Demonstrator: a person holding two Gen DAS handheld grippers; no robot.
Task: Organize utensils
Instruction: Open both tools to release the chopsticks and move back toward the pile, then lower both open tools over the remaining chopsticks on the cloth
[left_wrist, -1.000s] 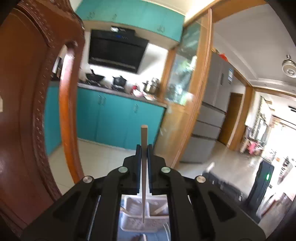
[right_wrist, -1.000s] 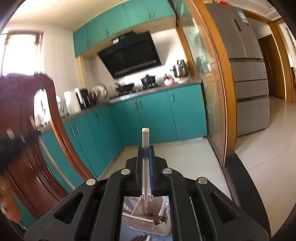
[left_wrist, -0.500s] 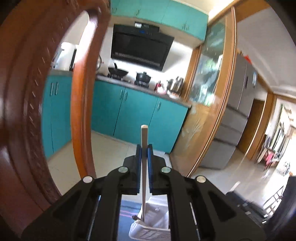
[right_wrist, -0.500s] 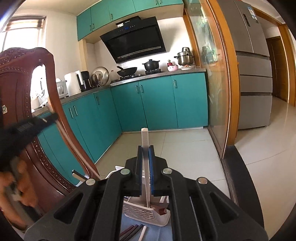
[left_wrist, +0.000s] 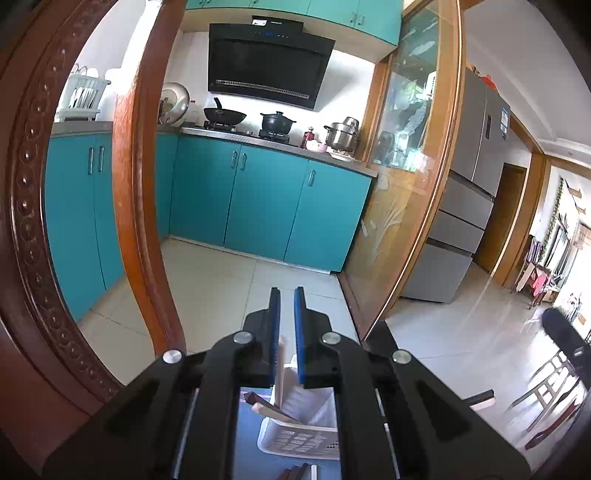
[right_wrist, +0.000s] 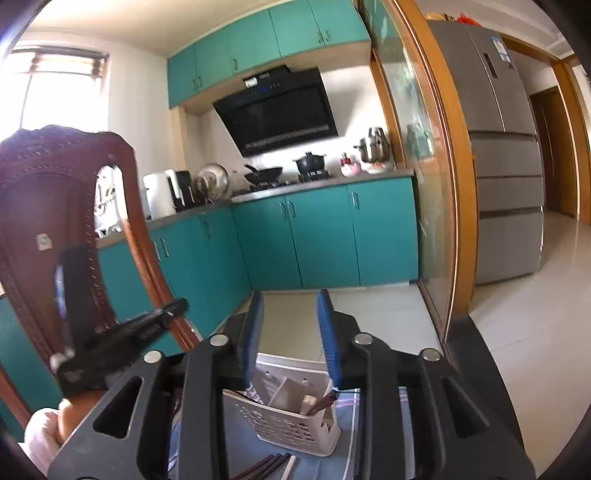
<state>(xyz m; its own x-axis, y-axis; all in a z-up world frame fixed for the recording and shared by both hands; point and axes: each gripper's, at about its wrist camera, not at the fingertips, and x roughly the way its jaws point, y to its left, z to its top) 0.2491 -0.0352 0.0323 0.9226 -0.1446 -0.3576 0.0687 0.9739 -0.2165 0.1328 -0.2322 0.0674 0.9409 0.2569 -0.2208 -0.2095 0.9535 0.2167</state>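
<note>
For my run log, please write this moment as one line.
left tongs: open, empty | right tongs: open, empty | basket: white, holds chopsticks | loose chopsticks: on cloth before basket

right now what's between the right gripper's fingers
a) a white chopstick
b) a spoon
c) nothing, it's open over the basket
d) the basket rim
c: the right gripper stands open with only floor showing in the gap, above the white basket, where chopsticks already sit.

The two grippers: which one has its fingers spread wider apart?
The right gripper: a broad gap separates its blue pads, showing floor and the white basket. The left gripper is open too, but only by a narrow slit.
</note>
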